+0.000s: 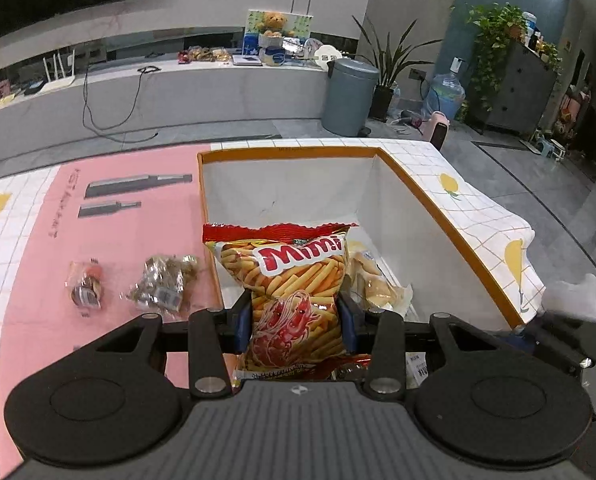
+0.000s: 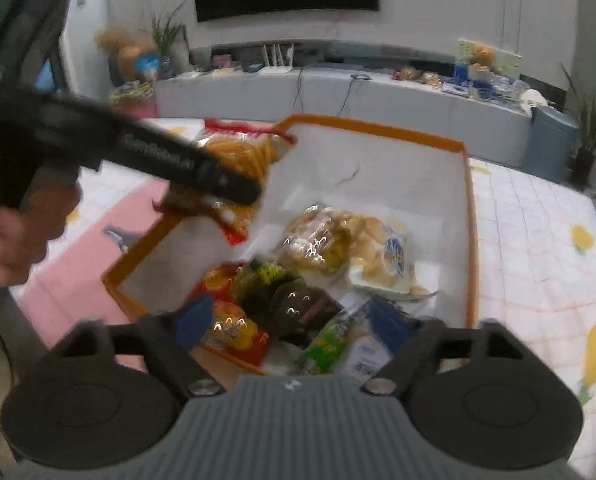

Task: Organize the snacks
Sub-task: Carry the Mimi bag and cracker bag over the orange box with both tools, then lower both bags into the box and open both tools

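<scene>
My left gripper (image 1: 296, 320) is shut on a red and yellow Mimi chips bag (image 1: 298, 280), its blue pads (image 1: 244, 320) squeezing the bag's middle. The bag hangs upright at the left wall of a white box with an orange rim (image 1: 437, 208). In the blurred right wrist view that bag (image 2: 238, 148) and the left gripper's black body (image 2: 178, 160) hang over the box's far left corner. My right gripper (image 2: 294, 320) stands open above the near end of the box (image 2: 467, 200), over several loose snacks, with nothing pinched.
A bread packet (image 1: 373, 284) lies inside the box. Two small clear snack packets (image 1: 86, 284) (image 1: 164, 284) rest on the pink mat (image 1: 118, 232) left of the box. A checked tablecloth (image 1: 477, 200) covers the table; its edge drops off to the right.
</scene>
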The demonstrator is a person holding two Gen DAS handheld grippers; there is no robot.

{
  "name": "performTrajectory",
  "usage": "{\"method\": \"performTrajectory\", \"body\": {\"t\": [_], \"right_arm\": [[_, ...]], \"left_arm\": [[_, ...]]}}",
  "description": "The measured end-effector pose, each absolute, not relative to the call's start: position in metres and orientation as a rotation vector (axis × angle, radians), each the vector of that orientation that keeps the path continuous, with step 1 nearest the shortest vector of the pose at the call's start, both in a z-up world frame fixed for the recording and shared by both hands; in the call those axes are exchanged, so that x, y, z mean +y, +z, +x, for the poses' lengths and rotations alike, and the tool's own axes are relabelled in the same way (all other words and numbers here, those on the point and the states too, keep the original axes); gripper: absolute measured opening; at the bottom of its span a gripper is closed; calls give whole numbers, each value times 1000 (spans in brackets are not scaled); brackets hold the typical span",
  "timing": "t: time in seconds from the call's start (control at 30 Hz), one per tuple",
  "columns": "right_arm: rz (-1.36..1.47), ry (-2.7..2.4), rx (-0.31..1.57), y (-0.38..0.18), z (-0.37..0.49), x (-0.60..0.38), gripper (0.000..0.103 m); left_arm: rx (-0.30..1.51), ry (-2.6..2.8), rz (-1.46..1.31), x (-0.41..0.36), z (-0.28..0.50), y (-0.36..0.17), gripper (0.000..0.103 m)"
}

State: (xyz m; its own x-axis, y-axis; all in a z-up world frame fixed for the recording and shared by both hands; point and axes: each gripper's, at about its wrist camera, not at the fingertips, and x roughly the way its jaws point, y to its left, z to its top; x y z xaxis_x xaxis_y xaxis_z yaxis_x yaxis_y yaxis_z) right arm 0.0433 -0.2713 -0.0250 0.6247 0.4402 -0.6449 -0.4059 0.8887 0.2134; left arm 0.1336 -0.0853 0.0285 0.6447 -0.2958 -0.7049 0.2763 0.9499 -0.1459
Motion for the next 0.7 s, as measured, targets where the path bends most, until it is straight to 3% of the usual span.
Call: {"method": "performTrajectory", "body": {"t": [0.07,0.5,0.7], "right_arm": [[195,515,821,-29,49,-282,54],[252,565,1038,-36,53,-290,56],[128,510,952,-36,59,-275,57]], "left_arm": [[829,-325,-37,-88,129,27,47],[859,-262,38,-130,140,18,47],[874,-197,14,-138,168,0,47]]}}
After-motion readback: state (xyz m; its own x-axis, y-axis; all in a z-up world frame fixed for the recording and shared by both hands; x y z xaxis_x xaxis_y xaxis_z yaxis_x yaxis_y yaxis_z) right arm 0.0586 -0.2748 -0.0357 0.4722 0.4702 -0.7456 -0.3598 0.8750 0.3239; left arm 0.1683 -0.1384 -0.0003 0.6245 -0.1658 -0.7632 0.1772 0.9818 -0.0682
